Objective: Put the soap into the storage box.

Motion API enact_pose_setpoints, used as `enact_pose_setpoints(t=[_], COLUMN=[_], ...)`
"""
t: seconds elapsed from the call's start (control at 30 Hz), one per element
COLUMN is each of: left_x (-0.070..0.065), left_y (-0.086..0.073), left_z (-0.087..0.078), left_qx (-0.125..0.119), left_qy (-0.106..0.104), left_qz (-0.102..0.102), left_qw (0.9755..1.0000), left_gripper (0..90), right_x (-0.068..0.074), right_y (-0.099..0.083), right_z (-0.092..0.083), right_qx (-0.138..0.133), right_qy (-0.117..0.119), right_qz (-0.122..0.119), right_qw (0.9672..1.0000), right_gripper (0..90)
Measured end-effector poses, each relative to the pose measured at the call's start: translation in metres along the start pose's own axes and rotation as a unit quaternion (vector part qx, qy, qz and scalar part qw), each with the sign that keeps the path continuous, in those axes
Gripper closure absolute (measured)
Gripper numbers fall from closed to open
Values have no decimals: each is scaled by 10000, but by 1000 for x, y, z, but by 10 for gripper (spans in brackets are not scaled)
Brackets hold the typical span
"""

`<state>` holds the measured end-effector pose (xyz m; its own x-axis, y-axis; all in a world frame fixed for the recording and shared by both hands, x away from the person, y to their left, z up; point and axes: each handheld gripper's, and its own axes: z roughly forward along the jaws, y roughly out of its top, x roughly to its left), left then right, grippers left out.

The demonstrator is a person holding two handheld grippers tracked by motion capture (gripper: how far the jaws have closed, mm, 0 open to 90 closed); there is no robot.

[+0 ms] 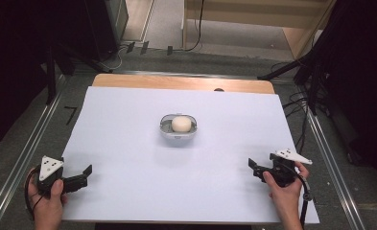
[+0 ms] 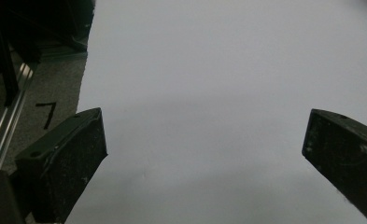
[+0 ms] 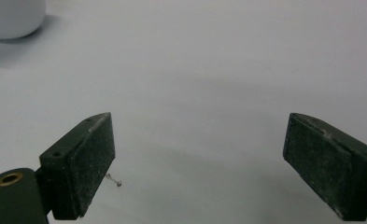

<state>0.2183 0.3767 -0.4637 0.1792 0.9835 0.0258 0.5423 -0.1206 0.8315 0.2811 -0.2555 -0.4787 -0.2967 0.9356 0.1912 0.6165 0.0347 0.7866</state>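
At the middle of the white-covered bench [image 1: 128, 158] sat a small pale grey oval case with its lid open [image 1: 178, 127], holding a cream round ball [image 1: 181, 123] — well apart from both hands. The right gripper [image 1: 254, 167] was released and held nothing; the left gripper [image 1: 84, 174] also stood wide and empty near its corner. To do the reach well, I judged the right hand should approach low and slowly, with jaws centred on the ball — not on the case rim.
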Motion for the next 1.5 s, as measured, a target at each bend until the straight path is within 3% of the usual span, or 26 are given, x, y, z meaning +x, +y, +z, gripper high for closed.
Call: enact_pose_setpoints(t=[0.8, 1.1, 1.3, 1.5], left_x=[0, 0, -1, -1], left_y=[0, 0, 0, 0], left_z=[0, 0, 0, 0], left_qx=[0, -2, 4, 21], left_qy=[5, 18, 13, -5], left_qz=[12, 3, 19, 18], left_qw=[10000, 10000, 10000, 10000], left_gripper=[4, 4, 4, 4], right_x=[-41, -59, -68, -65], right_y=[-20, -29, -32, -34], right_z=[-36, -49, -53, -51], right_qx=[2, 6, -119, -260], right_qy=[-360, -650, -606, -508], right_qz=[146, 213, 457, 396], right_qw=[9992, 9977, 9970, 9976], right_gripper=[82, 83, 86, 86])
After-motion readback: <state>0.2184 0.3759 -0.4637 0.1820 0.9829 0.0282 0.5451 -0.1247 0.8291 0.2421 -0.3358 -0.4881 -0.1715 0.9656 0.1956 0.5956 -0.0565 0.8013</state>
